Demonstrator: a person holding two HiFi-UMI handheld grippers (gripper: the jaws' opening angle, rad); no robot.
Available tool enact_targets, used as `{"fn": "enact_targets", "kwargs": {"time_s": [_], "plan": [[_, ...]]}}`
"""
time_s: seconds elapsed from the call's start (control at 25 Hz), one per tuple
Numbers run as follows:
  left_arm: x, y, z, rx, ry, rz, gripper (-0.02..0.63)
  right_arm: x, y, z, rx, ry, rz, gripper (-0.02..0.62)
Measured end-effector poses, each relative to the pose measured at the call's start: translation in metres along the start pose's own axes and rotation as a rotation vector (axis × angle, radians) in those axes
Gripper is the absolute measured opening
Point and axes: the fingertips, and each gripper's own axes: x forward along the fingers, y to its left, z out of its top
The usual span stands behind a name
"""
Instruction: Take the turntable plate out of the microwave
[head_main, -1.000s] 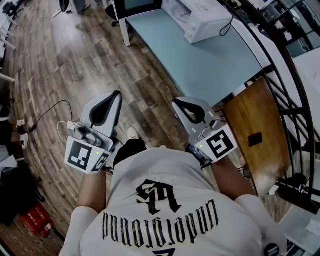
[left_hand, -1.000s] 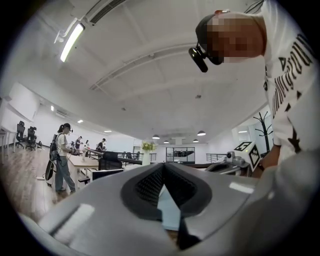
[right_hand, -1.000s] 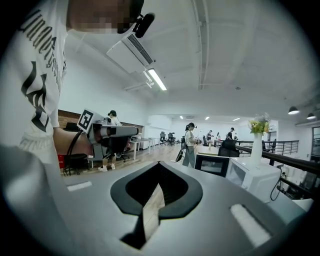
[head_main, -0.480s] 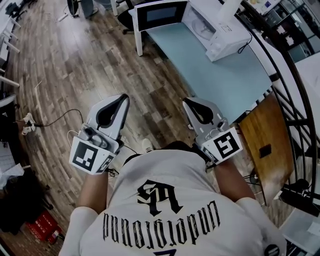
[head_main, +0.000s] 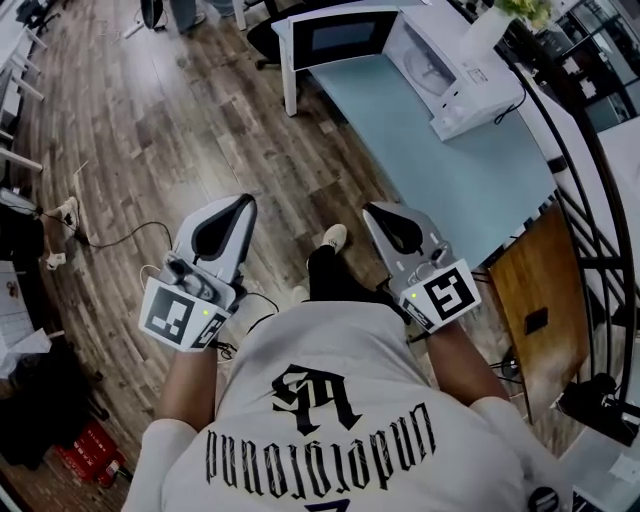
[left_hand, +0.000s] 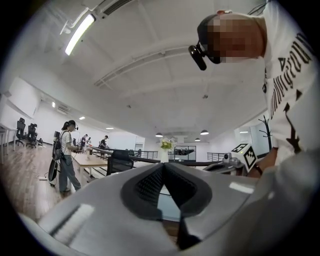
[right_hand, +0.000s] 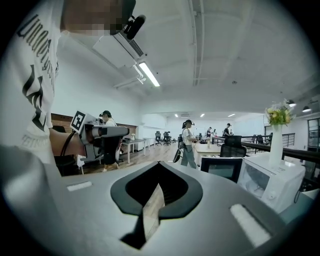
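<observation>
Above a wooden floor, well short of a pale blue bench, a person in a white T-shirt holds two tools level, pointing ahead. The left hand-held gripper and right hand-held gripper both have their jaws pressed together (nothing between them). A white microwave sits at the bench's far end, door swung open, with the turntable plate faintly visible inside. This looks like the approach: stand square to the opening, spread one gripper's jaws before reaching in, pinch the plate's rim, and draw it out level.
</observation>
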Motion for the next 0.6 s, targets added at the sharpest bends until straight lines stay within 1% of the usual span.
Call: {"fn": "enact_targets", "kwargs": {"time_s": [0.28, 0.4, 0.6], "plan": [[0.045, 0.044, -0.007, 0.004, 0.022, 0.015, 0.051, 0.047, -0.051, -0.013, 0.043, 0.001, 0.005, 0.003], [0.077, 0.061, -0.012, 0.016, 0.032, 0.010, 0.051, 0.063, -0.080, -0.015, 0.051, 0.007, 0.001, 0.003], [0.145, 0.077, -0.021, 0.015, 0.044, -0.025, 0.051, 0.080, -0.142, -0.019, 0.065, 0.026, -0.029, 0.003]]}}
